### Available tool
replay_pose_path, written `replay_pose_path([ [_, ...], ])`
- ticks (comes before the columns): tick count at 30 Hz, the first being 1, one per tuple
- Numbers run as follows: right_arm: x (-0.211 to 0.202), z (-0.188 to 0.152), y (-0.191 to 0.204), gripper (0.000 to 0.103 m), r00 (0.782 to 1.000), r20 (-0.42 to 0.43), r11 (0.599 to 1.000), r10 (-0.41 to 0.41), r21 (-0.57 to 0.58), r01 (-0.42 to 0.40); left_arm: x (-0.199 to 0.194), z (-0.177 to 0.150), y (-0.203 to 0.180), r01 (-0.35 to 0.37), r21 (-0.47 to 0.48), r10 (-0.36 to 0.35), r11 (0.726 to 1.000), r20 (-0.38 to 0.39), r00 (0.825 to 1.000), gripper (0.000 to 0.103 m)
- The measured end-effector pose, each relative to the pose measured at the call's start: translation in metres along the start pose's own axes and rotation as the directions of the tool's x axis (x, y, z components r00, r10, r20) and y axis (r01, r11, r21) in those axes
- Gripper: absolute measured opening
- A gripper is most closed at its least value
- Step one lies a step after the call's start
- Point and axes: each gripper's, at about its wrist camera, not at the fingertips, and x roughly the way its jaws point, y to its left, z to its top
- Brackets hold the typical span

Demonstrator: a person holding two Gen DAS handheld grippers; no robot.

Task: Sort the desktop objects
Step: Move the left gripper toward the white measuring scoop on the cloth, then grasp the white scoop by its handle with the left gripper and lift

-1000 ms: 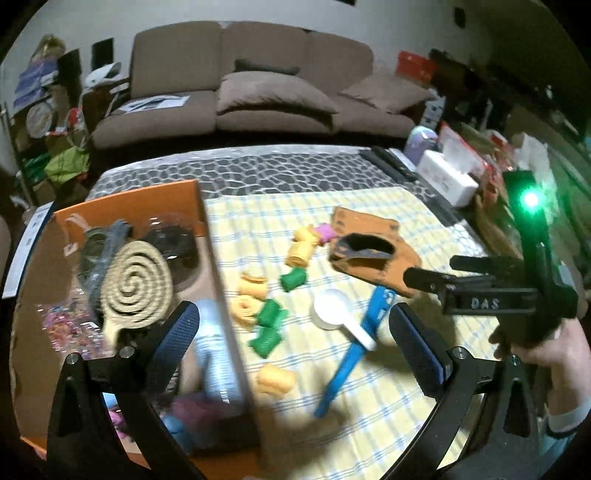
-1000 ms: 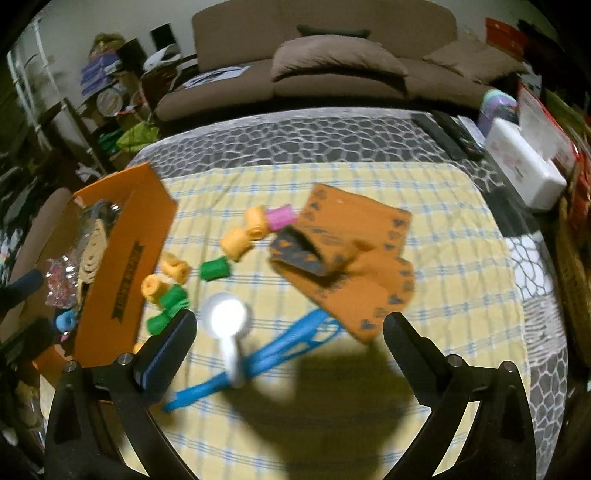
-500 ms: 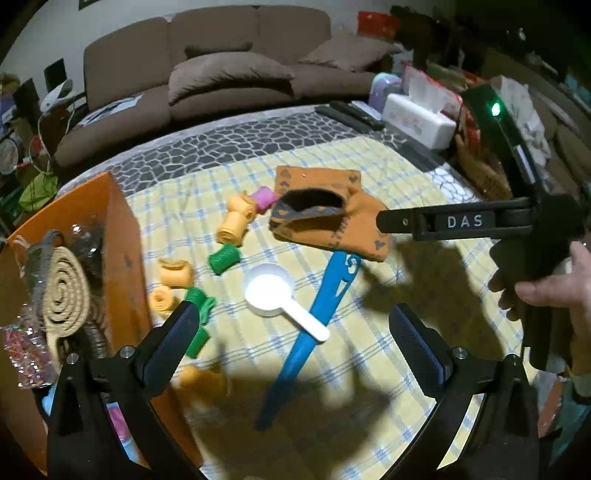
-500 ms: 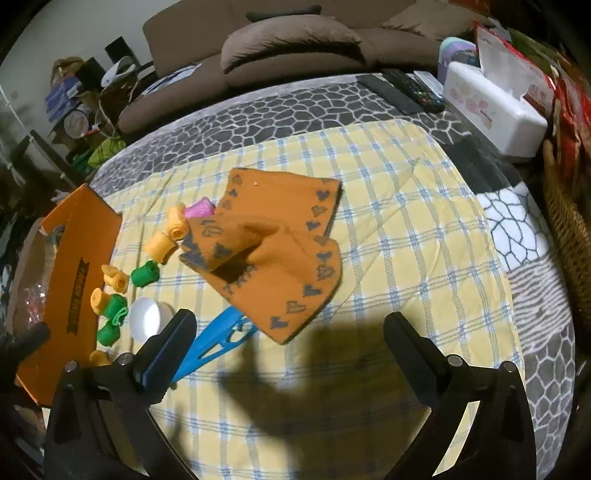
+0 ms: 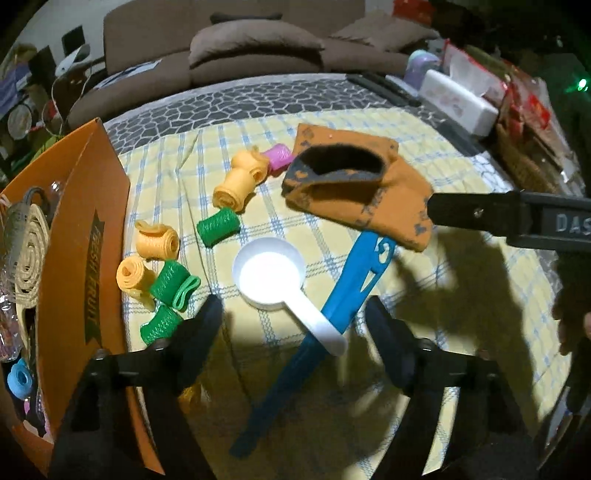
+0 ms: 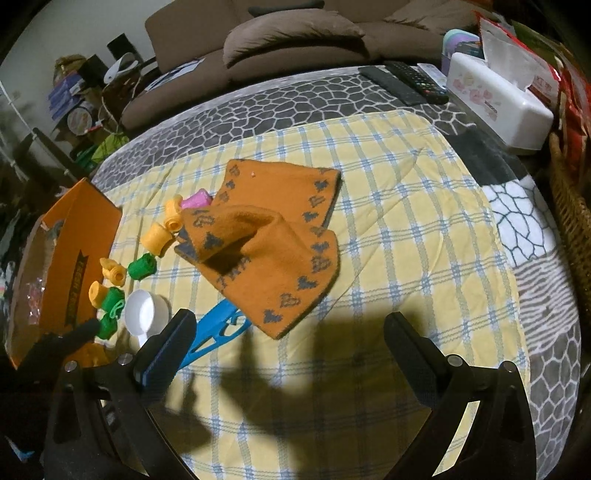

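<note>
A white scoop [image 5: 273, 275] and a blue plastic tool [image 5: 340, 299] lie on the yellow checked cloth [image 5: 321, 147], with the scoop's handle across the tool. My left gripper [image 5: 293, 325] is open, low over the scoop handle. An orange cloth with grey hearts [image 6: 269, 243] lies crumpled mid-table. Yellow, green and pink rolls [image 5: 221, 225] lie left of it. My right gripper [image 6: 288, 343] is open and empty just in front of the orange cloth's near corner; one of its fingers [image 5: 480, 214] shows in the left wrist view.
An orange cardboard box [image 5: 85, 236] with a coiled mat and small items stands at the left. A white tissue box [image 6: 495, 99] and remotes [image 6: 410, 81] sit at the back right. A brown sofa [image 6: 295, 33] stands behind the table.
My left gripper has moved forward and down over the scoop and blue tool, its fingers narrower than before. My right gripper has moved closer to the orange cloth.
</note>
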Motion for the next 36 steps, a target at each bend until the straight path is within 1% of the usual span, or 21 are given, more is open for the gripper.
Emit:
replay_pose_path([
  [2, 0.000, 0.000, 0.003, 0.102, 1.000, -0.001, 1.000, 0.002, -0.008, -0.002, 0.002, -0.002, 0.000, -0.002, -0.005, 0.002, 1.000, -0.003, 1.000, 0.058],
  [3, 0.000, -0.001, 0.004, 0.102, 1.000, -0.002, 1.000, 0.004, -0.011, -0.004, 0.003, -0.002, 0.001, -0.004, -0.008, 0.004, 1.000, -0.004, 1.000, 0.056],
  [5, 0.000, -0.002, 0.007, 0.102, 1.000, -0.005, 1.000, 0.010, -0.020, -0.011, 0.006, -0.002, 0.004, -0.003, -0.019, 0.003, 1.000, -0.005, 1.000, 0.040],
  [8, 0.001, -0.003, 0.013, 0.102, 1.000, -0.012, 0.999, 0.016, -0.038, -0.016, 0.011, -0.004, 0.011, 0.014, -0.045, -0.015, 0.999, -0.015, 1.000, 0.024],
  [10, 0.002, -0.004, 0.015, 0.102, 1.000, -0.018, 0.999, 0.021, -0.044, -0.022, 0.015, -0.005, 0.013, 0.023, -0.057, -0.024, 0.998, -0.025, 0.999, 0.022],
  [13, 0.003, -0.004, 0.017, 0.102, 1.000, -0.020, 0.999, 0.022, -0.047, -0.023, 0.021, -0.007, 0.018, 0.018, -0.070, -0.021, 0.997, -0.040, 0.999, 0.022],
  [18, 0.003, -0.004, 0.018, 0.102, 0.999, -0.022, 0.999, 0.028, -0.037, -0.029, 0.022, -0.006, 0.015, 0.018, -0.061, -0.019, 0.998, -0.029, 0.999, 0.025],
  [19, 0.003, -0.004, 0.019, 0.102, 0.999, -0.022, 0.999, 0.029, -0.037, -0.029, 0.023, -0.006, 0.014, 0.017, -0.053, -0.019, 0.998, -0.026, 0.999, 0.024],
  [20, 0.003, -0.004, 0.019, 0.102, 0.999, -0.022, 0.999, 0.028, -0.038, -0.029, 0.022, -0.006, 0.014, 0.025, -0.050, -0.026, 0.998, -0.020, 0.999, 0.012],
  [24, 0.005, -0.004, 0.020, 0.102, 0.999, -0.028, 0.999, 0.028, -0.043, -0.029, 0.016, -0.004, 0.021, 0.065, -0.083, -0.065, 0.994, 0.001, 0.998, 0.011],
  [27, 0.005, -0.004, 0.021, 0.102, 0.999, -0.027, 0.999, 0.030, -0.041, -0.031, 0.005, 0.000, 0.024, 0.079, -0.085, -0.076, 0.993, 0.030, 0.997, 0.011],
  [31, 0.003, -0.003, 0.026, 0.102, 0.999, -0.022, 0.998, 0.050, -0.035, -0.050, -0.016, 0.008, 0.032, 0.104, -0.111, -0.096, 0.988, 0.075, 0.993, 0.011],
  [36, 0.001, 0.001, 0.036, 0.102, 0.996, -0.016, 0.995, 0.091, -0.029, -0.091, -0.058, 0.021, 0.051, 0.150, -0.149, -0.124, 0.977, 0.171, 0.978, 0.011],
])
